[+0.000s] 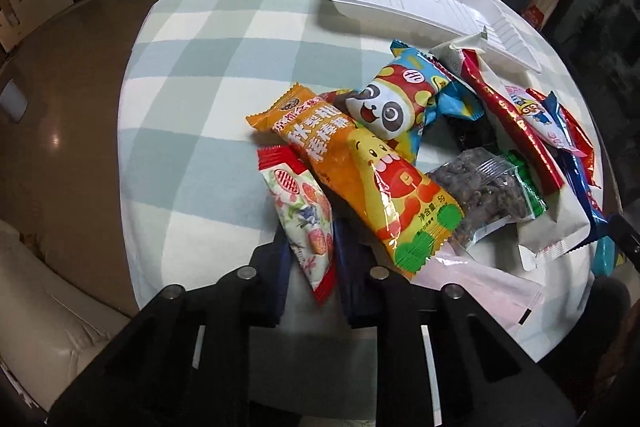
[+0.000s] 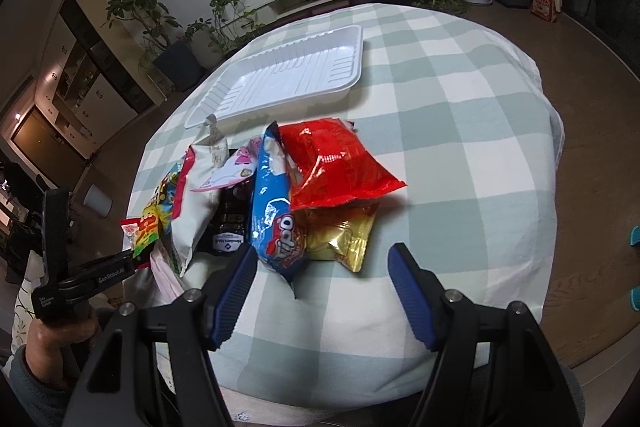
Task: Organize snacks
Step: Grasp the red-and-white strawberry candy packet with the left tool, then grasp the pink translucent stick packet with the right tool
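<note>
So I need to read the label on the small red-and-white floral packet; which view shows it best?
The left wrist view: the floral packet fills the near foreground, its print facing the camera, pinched between the left tool. The right wrist view shows only a red-and-white corner at the pile's left edge.

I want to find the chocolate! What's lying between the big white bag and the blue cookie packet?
In the right wrist view, a black packet lies between the white bag and the blue cookie packet.
</note>
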A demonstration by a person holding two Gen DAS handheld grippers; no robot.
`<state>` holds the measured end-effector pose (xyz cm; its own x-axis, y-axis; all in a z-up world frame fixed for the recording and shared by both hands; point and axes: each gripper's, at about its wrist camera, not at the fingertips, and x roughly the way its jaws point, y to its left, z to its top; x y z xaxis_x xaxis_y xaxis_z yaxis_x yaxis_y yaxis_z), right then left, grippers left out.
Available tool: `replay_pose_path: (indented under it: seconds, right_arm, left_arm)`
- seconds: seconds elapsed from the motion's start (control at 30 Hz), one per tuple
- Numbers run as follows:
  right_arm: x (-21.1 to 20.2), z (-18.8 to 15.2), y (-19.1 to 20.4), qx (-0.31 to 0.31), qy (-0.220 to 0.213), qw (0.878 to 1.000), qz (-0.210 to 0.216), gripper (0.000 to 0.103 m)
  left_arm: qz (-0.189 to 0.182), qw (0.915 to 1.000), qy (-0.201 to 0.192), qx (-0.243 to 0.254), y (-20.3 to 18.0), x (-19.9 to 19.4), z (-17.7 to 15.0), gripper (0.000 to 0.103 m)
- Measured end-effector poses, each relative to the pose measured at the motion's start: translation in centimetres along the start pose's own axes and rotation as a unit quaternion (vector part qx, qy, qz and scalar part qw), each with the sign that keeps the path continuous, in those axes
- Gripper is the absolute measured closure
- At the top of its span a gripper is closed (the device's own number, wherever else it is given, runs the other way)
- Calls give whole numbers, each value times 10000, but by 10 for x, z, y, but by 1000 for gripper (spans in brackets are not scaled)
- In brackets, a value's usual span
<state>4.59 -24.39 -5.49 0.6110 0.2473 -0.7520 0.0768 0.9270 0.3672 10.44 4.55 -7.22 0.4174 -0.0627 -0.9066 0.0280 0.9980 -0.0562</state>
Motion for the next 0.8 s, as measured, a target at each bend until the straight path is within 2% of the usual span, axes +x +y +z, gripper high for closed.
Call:
replay_pose_path:
  seconds: [0.13, 0.4, 0.63, 0.8]
  right_arm:
    - [-3, -1, 8, -224, 13, 9997, -39, 36]
    - [-5, -7, 53, -1085, 32, 9936, 318, 37]
    - [13, -24, 122, -2436, 247, 9676, 608, 38]
    - [36, -28, 146, -2829, 498, 9563, 549, 39]
  left_arm:
    - [-244, 9997, 50, -61, 9, -1, 0, 88]
    - [-632, 9980, -39, 0, 30, -20, 1, 88]
    - [-1040, 9943, -165, -163, 55, -45, -10, 88]
    - [-1228, 9919, -251, -227, 61, -47, -23, 88]
